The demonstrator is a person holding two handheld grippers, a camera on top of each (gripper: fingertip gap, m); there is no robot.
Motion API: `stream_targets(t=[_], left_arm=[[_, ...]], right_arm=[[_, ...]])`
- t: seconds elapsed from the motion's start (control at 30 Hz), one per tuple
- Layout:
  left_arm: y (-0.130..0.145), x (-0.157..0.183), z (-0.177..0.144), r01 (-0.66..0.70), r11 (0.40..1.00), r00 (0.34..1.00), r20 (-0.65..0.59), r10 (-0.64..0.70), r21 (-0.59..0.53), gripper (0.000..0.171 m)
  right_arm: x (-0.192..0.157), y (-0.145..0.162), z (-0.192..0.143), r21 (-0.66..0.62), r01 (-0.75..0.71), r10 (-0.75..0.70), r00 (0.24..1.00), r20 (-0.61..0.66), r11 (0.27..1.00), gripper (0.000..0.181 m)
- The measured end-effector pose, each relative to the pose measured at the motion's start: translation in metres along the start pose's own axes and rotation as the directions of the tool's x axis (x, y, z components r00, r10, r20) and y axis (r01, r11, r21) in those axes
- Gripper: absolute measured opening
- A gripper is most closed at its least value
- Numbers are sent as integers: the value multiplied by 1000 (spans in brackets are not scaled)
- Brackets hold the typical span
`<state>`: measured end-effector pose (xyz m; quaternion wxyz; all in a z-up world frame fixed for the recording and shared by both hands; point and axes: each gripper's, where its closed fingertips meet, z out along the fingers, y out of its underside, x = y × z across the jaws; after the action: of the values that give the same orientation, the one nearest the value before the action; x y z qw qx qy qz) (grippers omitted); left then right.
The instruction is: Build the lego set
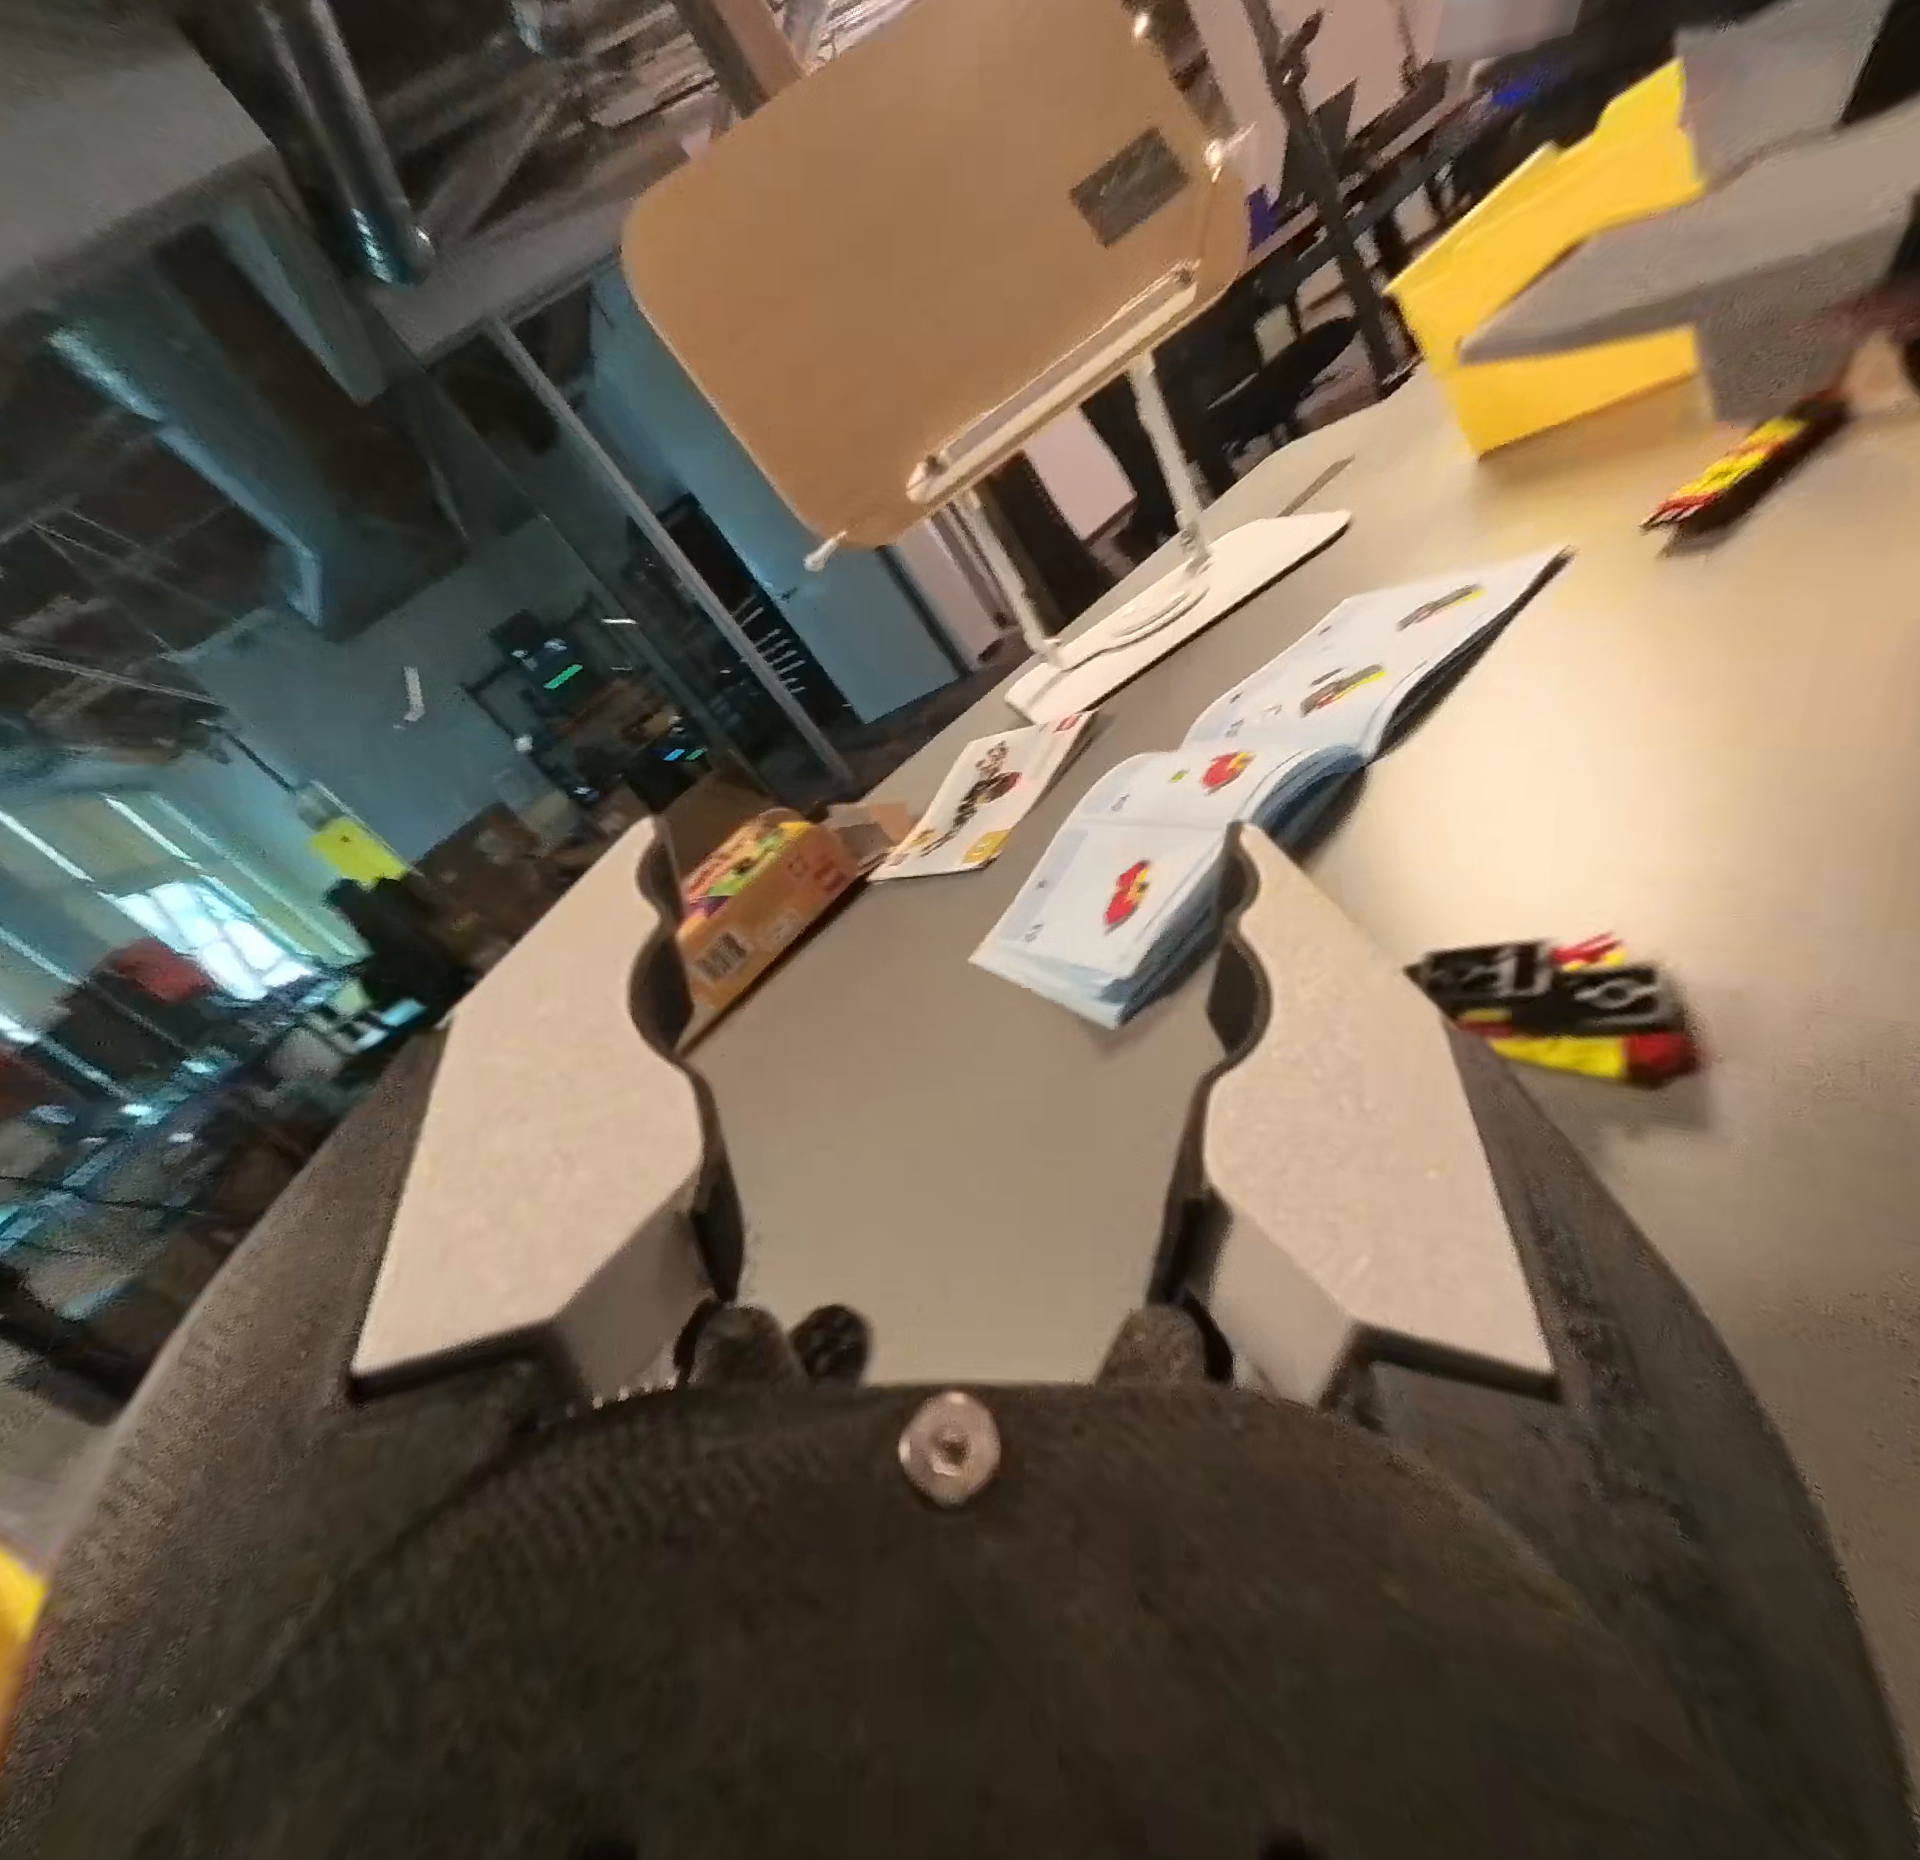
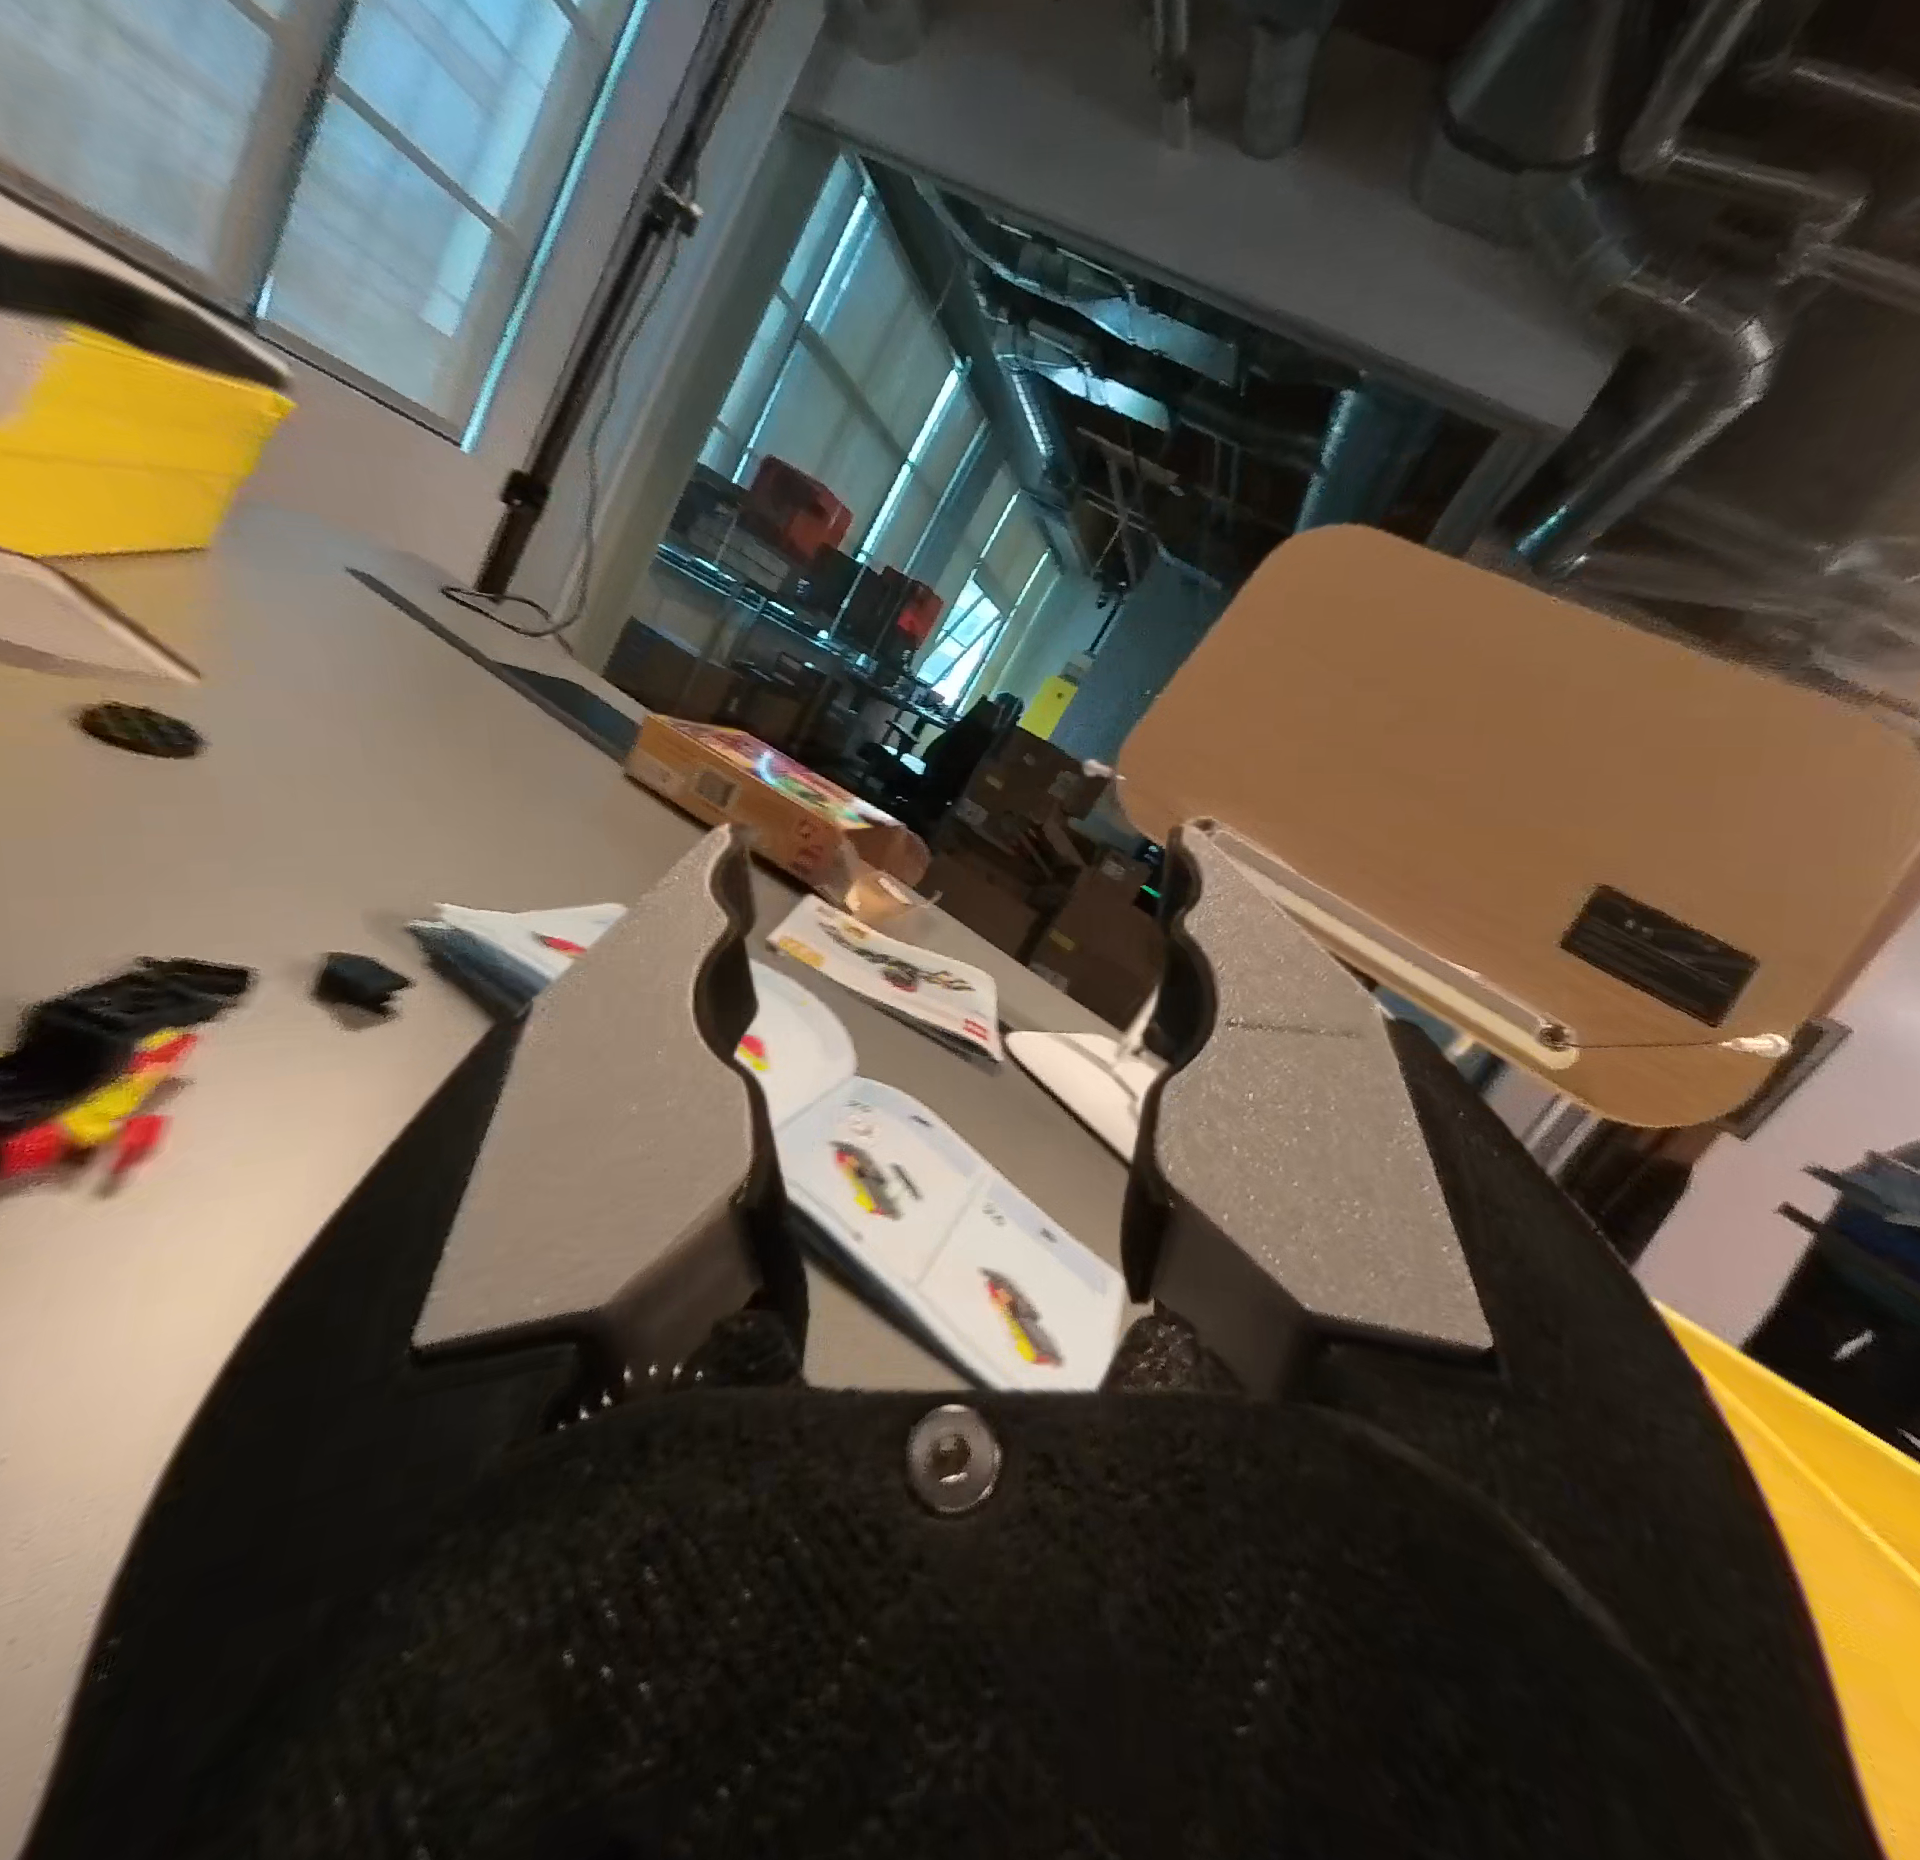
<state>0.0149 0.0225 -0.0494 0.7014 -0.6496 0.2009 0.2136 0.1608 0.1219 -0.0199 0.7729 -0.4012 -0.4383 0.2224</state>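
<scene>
A yellow bin [image 1: 1538,283] stood at the desk's [image 1: 1558,792] far right in the left wrist view, a grey block resting on it; its contents could not be seen. A yellow-orange lego box [image 2: 758,797] lay flat near the far desk edge, one end flap open, inside unclear.

An open instruction booklet [image 1: 1226,802] lay on the desk ahead of both grippers, with a smaller leaflet [image 2: 894,969] just beyond it. A tan panel on a white stand [image 1: 935,283] stood behind the booklet, its base on the desk. The partly built lego model [image 1: 1558,1000], black, yellow and red, sat on the desk right of the left gripper. More black, yellow and red pieces [image 2: 94,1072] lay blurred at left in the right wrist view, a small black part [image 2: 358,979] near them. A round black grommet [image 2: 140,732] sat in the desk.

The left gripper [image 1: 945,865] hung tilted above the desk, jaws wide apart, empty. The right gripper [image 2: 961,854] was also tilted, jaws wide, holding nothing, over the booklet.
</scene>
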Motion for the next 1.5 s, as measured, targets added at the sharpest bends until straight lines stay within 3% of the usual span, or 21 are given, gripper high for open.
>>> stream_targets(t=[0.07,0.13,0.33,0.47,0.63,0.9,1.13,1.23,1.4,1.5], left_arm=[[-3,8,1,62,998,997,-35,-62,-1,100],[-7,7,0,104,994,994,-45,-103,20,96],[-3,0,0,203,979,977,-72,-200,37,87],[-7,7,1,225,972,970,-113,-216,72,80],[-5,15,5,192,980,974,-129,-184,52,77],[-10,28,5,141,988,978,-163,-129,64,72],[-12,29,4,149,986,977,-166,-136,68,70],[-13,29,4,146,987,977,-165,-132,72,69],[-14,28,4,146,986,979,-157,-133,77,68],[-13,24,4,159,984,978,-148,-147,74,68]], right_arm=[[-16,-4,-8,-28,-19,20,998,53,999,72],[-40,1,-14,-100,-64,80,982,169,993,49],[-112,-5,-24,-323,-257,381,823,421,911,46],[-139,-8,-17,-438,-332,512,761,398,835,46],[-156,12,-8,-559,-232,489,792,366,796,43],[-161,14,-9,-522,-78,309,875,372,850,34],[-173,19,-12,-518,64,193,884,426,853,36],[-173,18,-12,-521,33,228,874,428,853,43],[-172,18,-6,-581,-119,421,804,420,805,58],[-165,8,5,-523,-199,453,788,417,829,50]])
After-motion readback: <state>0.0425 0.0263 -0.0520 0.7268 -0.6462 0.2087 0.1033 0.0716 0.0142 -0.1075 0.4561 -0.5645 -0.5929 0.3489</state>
